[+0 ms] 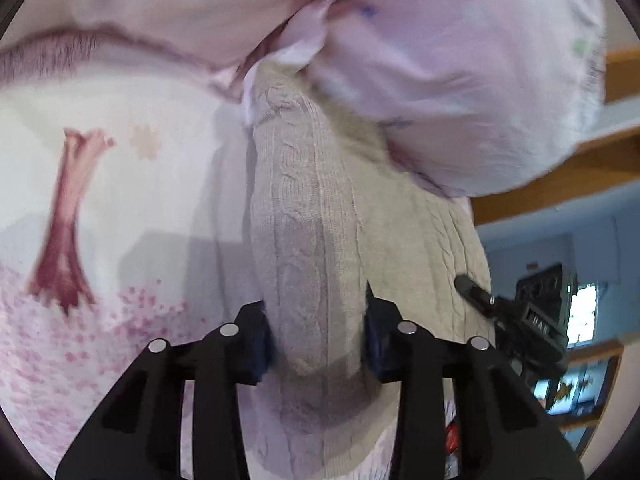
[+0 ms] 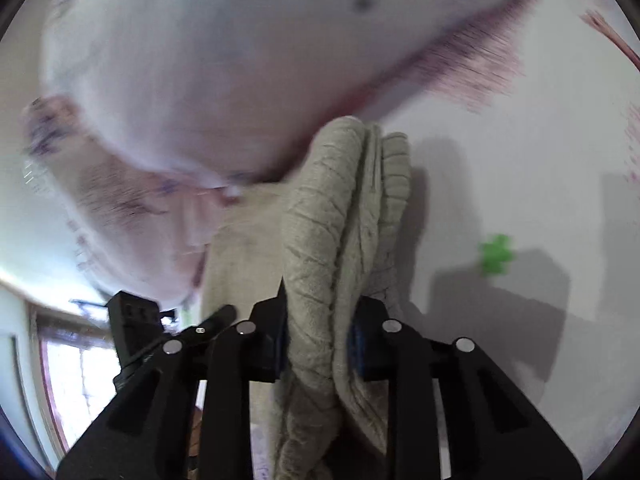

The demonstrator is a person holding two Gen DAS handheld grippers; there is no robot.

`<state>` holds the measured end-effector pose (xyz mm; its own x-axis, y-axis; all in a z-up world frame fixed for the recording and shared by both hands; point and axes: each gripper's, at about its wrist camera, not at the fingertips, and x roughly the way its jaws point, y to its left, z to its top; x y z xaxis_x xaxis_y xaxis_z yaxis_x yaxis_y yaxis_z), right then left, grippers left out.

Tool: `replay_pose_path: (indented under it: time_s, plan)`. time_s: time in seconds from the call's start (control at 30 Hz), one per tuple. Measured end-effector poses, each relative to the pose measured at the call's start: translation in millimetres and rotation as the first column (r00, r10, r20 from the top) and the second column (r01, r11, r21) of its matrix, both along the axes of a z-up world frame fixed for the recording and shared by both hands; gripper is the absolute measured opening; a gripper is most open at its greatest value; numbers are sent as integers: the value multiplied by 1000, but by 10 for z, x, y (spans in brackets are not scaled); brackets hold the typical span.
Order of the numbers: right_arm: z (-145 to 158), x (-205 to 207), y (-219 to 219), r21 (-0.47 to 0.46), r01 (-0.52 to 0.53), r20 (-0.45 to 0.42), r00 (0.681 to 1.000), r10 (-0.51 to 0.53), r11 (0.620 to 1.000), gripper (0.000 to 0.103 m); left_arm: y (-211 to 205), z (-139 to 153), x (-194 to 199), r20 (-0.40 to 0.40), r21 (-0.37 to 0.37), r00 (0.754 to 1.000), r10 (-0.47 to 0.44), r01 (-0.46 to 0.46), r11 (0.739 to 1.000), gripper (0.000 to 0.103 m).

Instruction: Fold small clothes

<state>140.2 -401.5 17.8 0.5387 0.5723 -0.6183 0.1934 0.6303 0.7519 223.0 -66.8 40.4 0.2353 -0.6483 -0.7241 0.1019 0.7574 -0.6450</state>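
A beige cable-knit garment (image 1: 312,220) is held up between both grippers above a white cloth printed with pink flowers. My left gripper (image 1: 318,336) is shut on a bunched fold of the knit. My right gripper (image 2: 318,340) is shut on another bunched part of the same knit garment (image 2: 340,208). A pale pink garment with small prints (image 1: 460,80) hangs over the knit's far end; it also shows, blurred, in the right wrist view (image 2: 200,80). The right gripper's black fingers (image 1: 476,292) show at the knit's right edge in the left wrist view.
The white surface cloth (image 1: 100,200) carries a dark pink stem print and pink speckles; a green mark (image 2: 496,256) lies on it. Wooden furniture edges (image 1: 592,168) and a window (image 1: 584,312) show at the right, beyond the surface.
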Motion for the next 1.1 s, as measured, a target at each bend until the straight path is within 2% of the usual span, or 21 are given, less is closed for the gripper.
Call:
replay_pose_path:
  time_s: [0.1,0.2,0.23,0.27,0.3,0.33,0.37,0.43,0.47,0.5,0.53,0.57,0.6,0.67,0.73,0.8,0.87,0.93,0.97,1.0,1.1]
  plan:
    - [120,7,252,-9,-61,58,996,61,998,24,270,303,-136,110,46,994,-3,-2,999,38]
    - [-23,117,444,-137,-68,-34,997,64,988,33,485,306,-155,140,209,990,18,-48,977,47]
    - [-31,129,410,-226,-26,-73,997,10,974,34,545,262,-134,131,270,991,31,-66,961,47]
    - [0,112,368,-263,18,-72,997,-38,965,35,650,233,-142,125,328,990,58,-97,940,47]
    - [60,72,316,-251,66,-34,996,-77,966,36,746,243,-170,131,319,988,79,-117,941,47]
    - [137,28,261,-215,112,16,994,-111,970,45,880,285,-240,147,285,983,114,-152,946,47]
    - [173,34,250,-187,117,37,993,-112,975,52,972,328,-296,158,277,979,128,-169,946,47]
    - [148,160,336,-187,55,0,998,-55,981,52,1026,393,-396,173,278,974,145,-189,942,48]
    - [98,221,400,-197,17,-28,999,-23,980,50,1060,413,-465,179,275,971,158,-204,940,50]
    - [22,314,515,-213,-35,-59,998,23,976,25,1086,447,-501,180,273,969,168,-214,938,50]
    - [0,383,587,-272,-56,-78,996,36,961,7,993,443,-544,182,276,967,176,-222,935,50]
    - [11,445,635,-359,-49,-67,997,27,932,7,979,449,-637,189,284,965,179,-229,931,51]
    - [29,467,662,-386,-27,-52,999,8,922,7,924,461,-738,197,301,965,174,-228,926,52]
    - [3,511,466,-378,77,-60,992,-107,922,6,867,482,-918,213,351,965,151,-220,910,58]
    - [-45,548,407,-362,90,-101,986,-134,928,7,875,450,-1049,222,403,967,127,-209,891,70]
    - [63,462,466,-395,77,-67,991,-112,915,10,894,422,-1215,220,449,970,100,-192,873,77]
    - [277,182,530,-490,108,17,993,-114,865,18,843,347,-1302,211,486,974,84,-179,855,84]
    - [438,-219,553,-551,161,92,987,-133,819,60,804,283,-1402,211,523,975,74,-177,834,92]
    - [480,-351,614,-578,180,114,984,-139,796,65,785,257,-1431,210,529,975,70,-174,831,92]
    - [489,-606,650,-607,182,129,983,-130,774,65,760,224,-1462,204,529,977,65,-166,832,92]
    - [332,-1095,763,-686,123,96,992,-78,717,71,661,115,-1520,188,548,981,49,-146,824,92]
